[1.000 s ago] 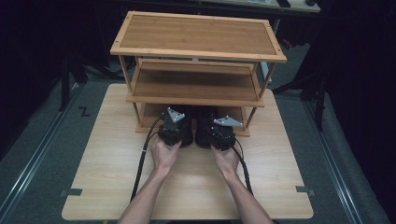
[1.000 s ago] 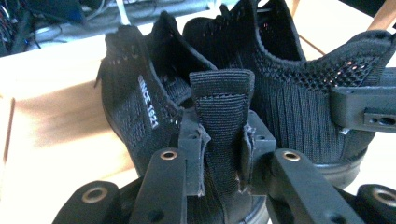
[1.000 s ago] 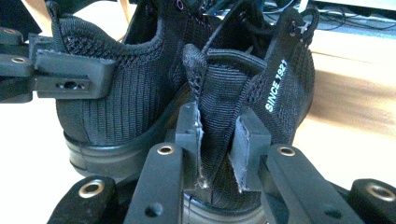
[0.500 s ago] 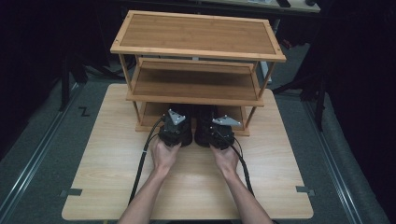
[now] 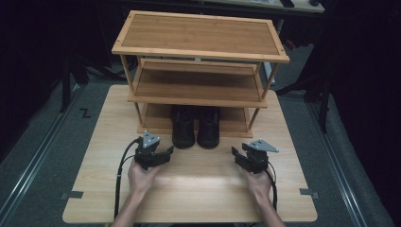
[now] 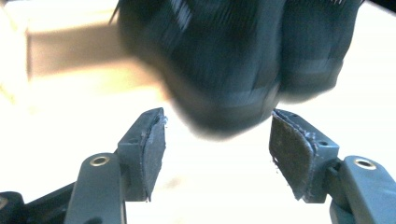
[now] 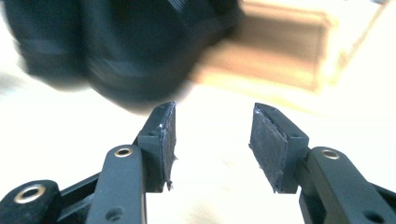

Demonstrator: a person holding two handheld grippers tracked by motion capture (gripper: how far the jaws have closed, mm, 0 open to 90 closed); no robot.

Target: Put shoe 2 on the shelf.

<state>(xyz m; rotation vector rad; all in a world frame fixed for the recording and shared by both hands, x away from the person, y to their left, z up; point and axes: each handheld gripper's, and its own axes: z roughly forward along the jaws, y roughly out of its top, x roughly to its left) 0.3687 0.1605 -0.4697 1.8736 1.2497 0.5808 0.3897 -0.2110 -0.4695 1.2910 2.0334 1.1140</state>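
A pair of black shoes [image 5: 195, 126] stands side by side on the bottom shelf of a wooden rack [image 5: 198, 90], toes poking out toward me. My left gripper [image 5: 163, 156] rests on the table just left of the shoes, open and holding nothing. My right gripper [image 5: 236, 153] sits right of the shoes, also open and holding nothing. In the left gripper view the blurred shoes [image 6: 233, 60] loom just beyond the gripper [image 6: 217, 142]. The right gripper view has the shoes [image 7: 121, 46] at upper left, ahead of the gripper [image 7: 212, 140].
The three-tier wooden rack takes up the back half of the light wooden table [image 5: 194, 189]. Its upper shelves [image 5: 198, 33] are bare. Cables trail from both grippers toward the front edge. Dark floor surrounds the table.
Both grippers have pulled back from the shoes toward me and spread apart, left going left and right going right. The shoes stay on the bottom shelf.
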